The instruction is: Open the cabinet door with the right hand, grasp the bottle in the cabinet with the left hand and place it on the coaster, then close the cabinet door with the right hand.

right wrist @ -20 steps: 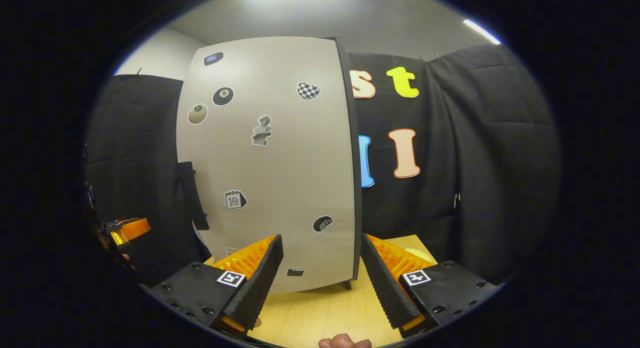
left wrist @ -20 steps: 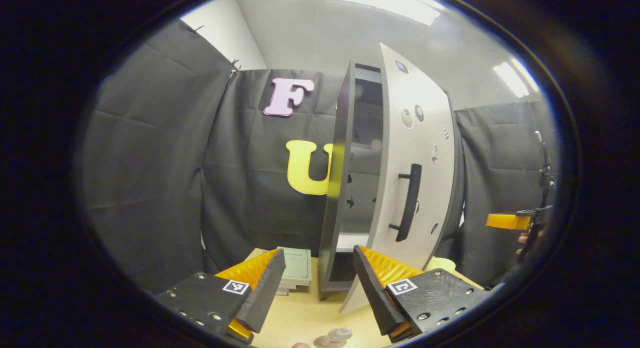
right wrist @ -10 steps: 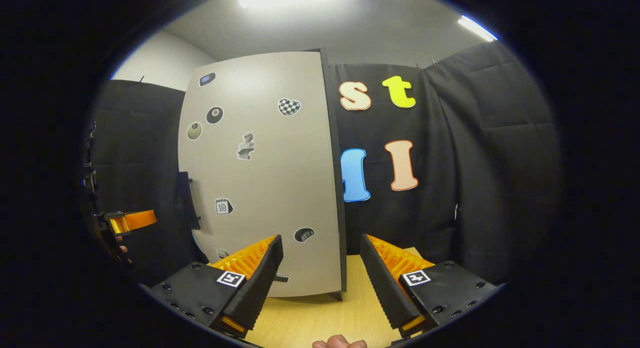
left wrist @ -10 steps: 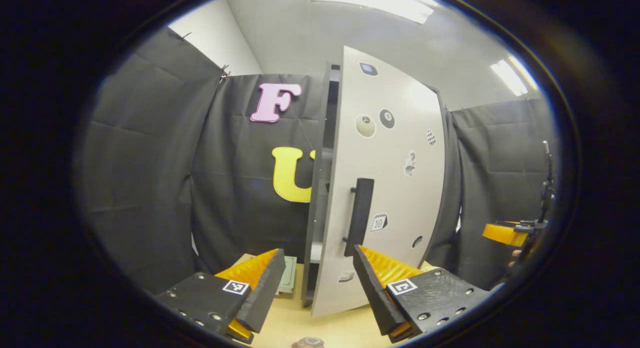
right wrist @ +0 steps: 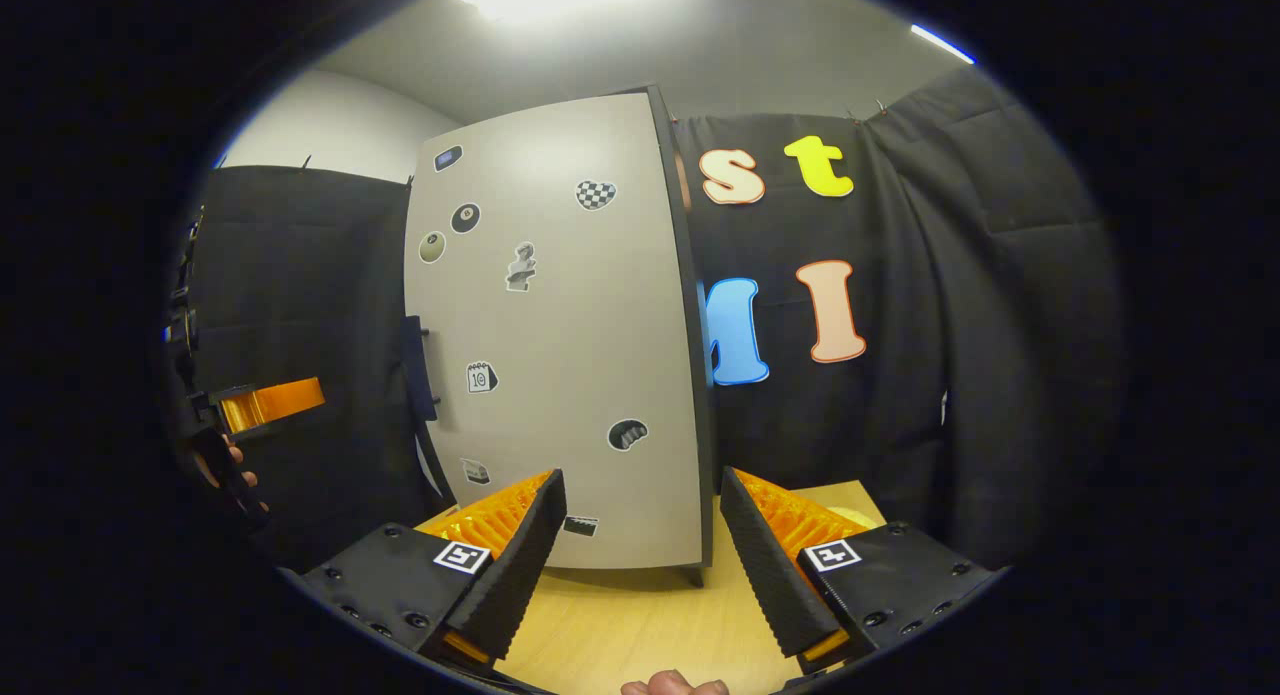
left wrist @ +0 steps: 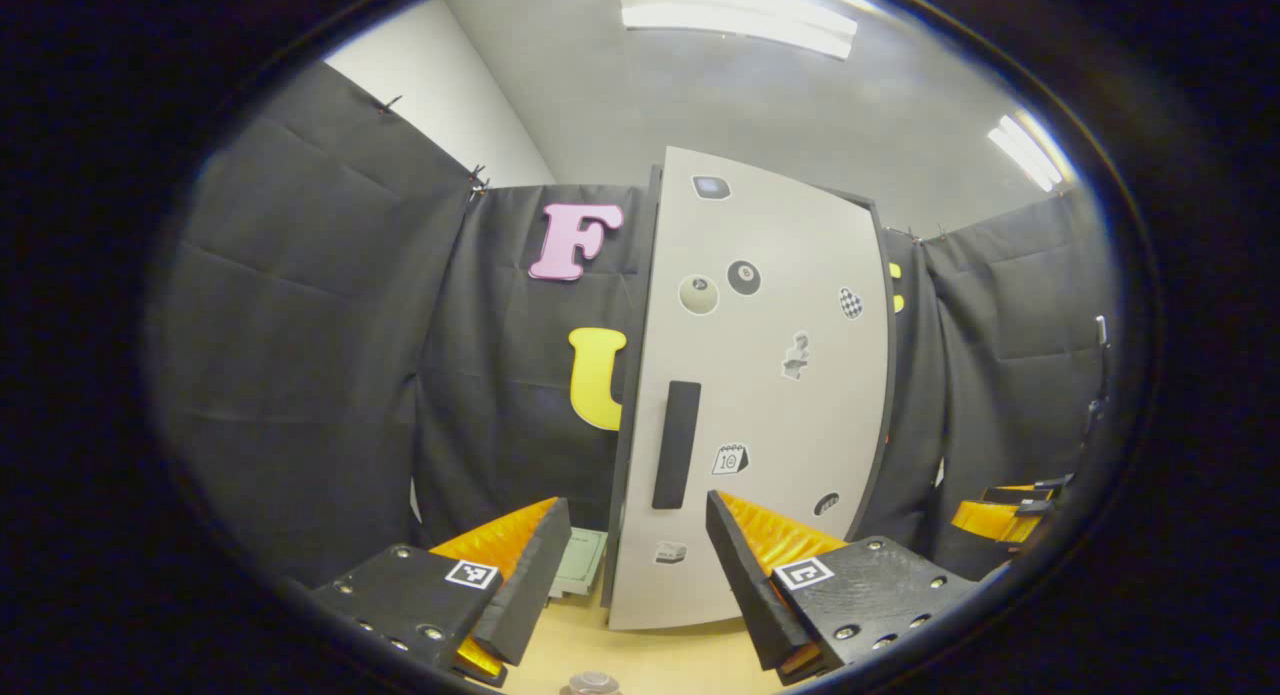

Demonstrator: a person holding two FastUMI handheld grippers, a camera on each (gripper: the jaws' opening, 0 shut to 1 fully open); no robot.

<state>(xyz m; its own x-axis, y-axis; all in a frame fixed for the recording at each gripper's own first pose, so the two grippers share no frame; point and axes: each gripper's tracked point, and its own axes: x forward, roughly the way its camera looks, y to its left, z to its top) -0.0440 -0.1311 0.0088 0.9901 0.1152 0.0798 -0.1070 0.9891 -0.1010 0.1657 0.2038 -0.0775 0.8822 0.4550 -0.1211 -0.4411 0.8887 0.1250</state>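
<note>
Since a second ago the pale grey sticker-covered cabinet door (left wrist: pixel 760 395) swings nearly flush; no gap to the interior visible. Left gripper view: left gripper (left wrist: pixel 630 565) spread, empty, facing the black bar handle (left wrist: pixel 677 445); bottle cap (left wrist: pixel 592 683) low on the wooden table (left wrist: pixel 640 660), coaster not discernible. Right gripper view: right gripper (right wrist: pixel 640 545) spread, off the door's hinge-side edge, free room rightward.

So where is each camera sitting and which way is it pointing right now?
Left gripper view: rides the left hand-held gripper, open, facing the cabinet door and its handle; the other gripper's orange finger shows at far right.
Right gripper view: rides the right hand-held gripper, open, facing the same door from its hinge side; a fingertip peeks in below.
Shared: the sticker-covered door and the wooden table.
</note>
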